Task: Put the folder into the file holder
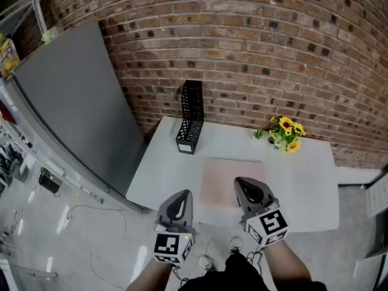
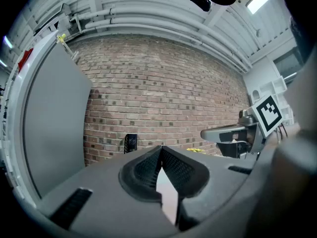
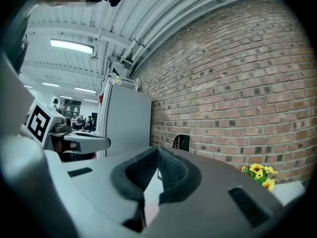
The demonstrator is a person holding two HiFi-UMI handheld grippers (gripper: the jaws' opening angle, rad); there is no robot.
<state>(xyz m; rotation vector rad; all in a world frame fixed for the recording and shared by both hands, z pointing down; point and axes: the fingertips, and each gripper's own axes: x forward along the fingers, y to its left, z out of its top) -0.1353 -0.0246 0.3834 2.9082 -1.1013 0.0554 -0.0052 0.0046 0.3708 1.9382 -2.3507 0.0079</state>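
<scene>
The left tongs point(image 1: 183, 194) are held level at the near edge of the white bench point(image 1: 306, 190). Their 2 jaws are pressed together with nothing between them, as the left gripper view point(image 2: 161, 148) shows. The right tongs point(image 1: 238, 180) sit beside them, also level, jaws together and empty in the right gripper view point(image 3: 157, 149). From the head view their tip overlaps the near edge of the folder point(image 1: 222, 176).

The pale pink folder lies flat on the middle of the bench, apart from the left tongs. Farther back, at the bench's far left corner, the black mesh file holder point(image 1: 190, 119) stands upright, well apart from the folder. A bunch of yellow flowers point(image 1: 286, 133) sits at the far right. A brick wall point(image 1: 254, 53) runs behind the bench, with a grey panel point(image 1: 79, 102) leaning at the left.
</scene>
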